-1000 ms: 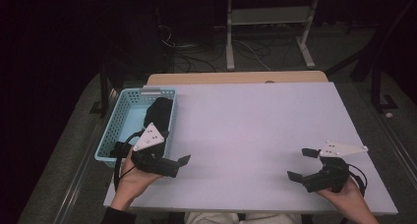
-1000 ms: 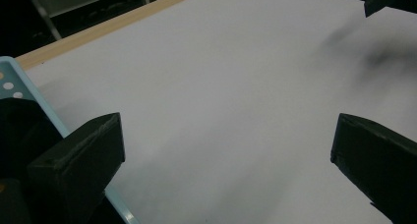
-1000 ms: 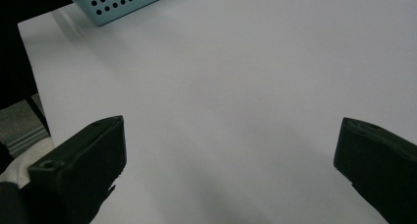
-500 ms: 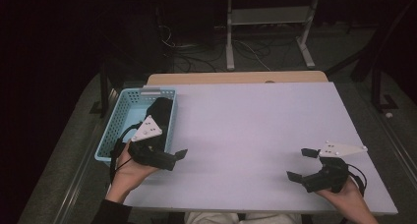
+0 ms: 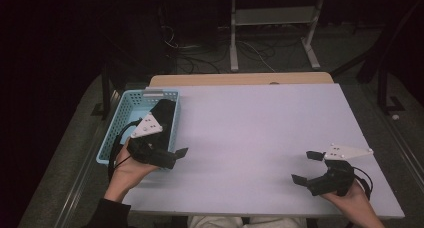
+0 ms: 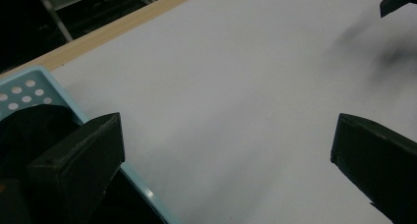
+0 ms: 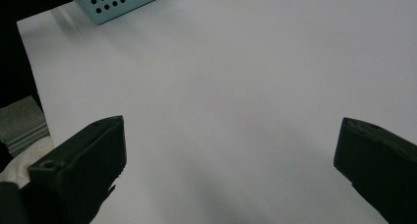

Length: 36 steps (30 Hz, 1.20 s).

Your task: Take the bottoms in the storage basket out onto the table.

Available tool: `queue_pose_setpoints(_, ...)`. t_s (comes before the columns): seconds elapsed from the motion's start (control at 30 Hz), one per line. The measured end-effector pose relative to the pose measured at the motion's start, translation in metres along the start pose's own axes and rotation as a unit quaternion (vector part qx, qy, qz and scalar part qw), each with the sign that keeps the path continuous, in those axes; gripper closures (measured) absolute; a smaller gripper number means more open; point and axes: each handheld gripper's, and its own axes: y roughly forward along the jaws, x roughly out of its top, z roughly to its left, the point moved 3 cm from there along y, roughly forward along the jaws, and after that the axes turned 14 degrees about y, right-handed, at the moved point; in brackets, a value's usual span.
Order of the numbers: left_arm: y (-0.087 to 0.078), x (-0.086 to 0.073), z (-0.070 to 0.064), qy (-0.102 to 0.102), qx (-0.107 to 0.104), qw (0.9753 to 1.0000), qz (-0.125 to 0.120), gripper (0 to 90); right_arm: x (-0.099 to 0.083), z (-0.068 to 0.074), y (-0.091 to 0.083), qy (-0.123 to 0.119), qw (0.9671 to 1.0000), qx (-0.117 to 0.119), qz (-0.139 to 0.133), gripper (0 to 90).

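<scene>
- Your left tool (image 5: 176, 157) sat at the near right corner of the light blue basket (image 5: 116, 128), held in your left hand (image 5: 129, 164). Its jaws stood wide apart with nothing between them.
- In the left gripper view, one jaw of that tool hung over the basket's near edge (image 6: 142, 193), and the other jaw hung over bare worktop (image 6: 236, 101) to the right of the basket.
- A dark object (image 5: 162, 113) lay inside the basket, towards its far right part, just beyond your left tool. What it was could not be made out. The same dark shape (image 6: 34, 130) showed in the left gripper view, lying against the basket's perforated wall and beside the left jaw, not between the jaws.
- The grey three-cornered plate (image 5: 148, 126) on top of your left tool lay above the basket's right side.
- Your right tool (image 5: 307, 167) was well apart from the basket, near the worktop's front right corner, held in your right hand (image 5: 350, 198). Its jaws were also spread wide and empty, pointing back across the worktop towards the basket.
- In the right gripper view, the worktop (image 7: 236, 86) ran pale and bare between the two jaws, and a corner of the basket (image 7: 118, 0) showed at the far end.
- The basket stood along the worktop's left edge, its long side running away from you.
</scene>
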Motion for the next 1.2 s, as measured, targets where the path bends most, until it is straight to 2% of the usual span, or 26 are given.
queue_pose_setpoints(0.3,-0.005,0.0,0.01,-0.004,0.001,1.0,0.006,0.1,0.0,0.0,0.0,-0.001,1.0,0.0,0.0,0.0)
queue_pose_setpoints(0.63,-0.009,-0.003,0.026,-0.016,0.012,0.9997,0.016,0.1,0.0,0.001,0.001,-0.001,1.0,0.001,0.003,0.0)
queue_pose_setpoints(1.2,-0.012,-0.002,0.045,-0.032,0.026,0.999,0.014,0.1,0.0,0.002,0.0,-0.001,1.0,0.002,0.0,0.0)
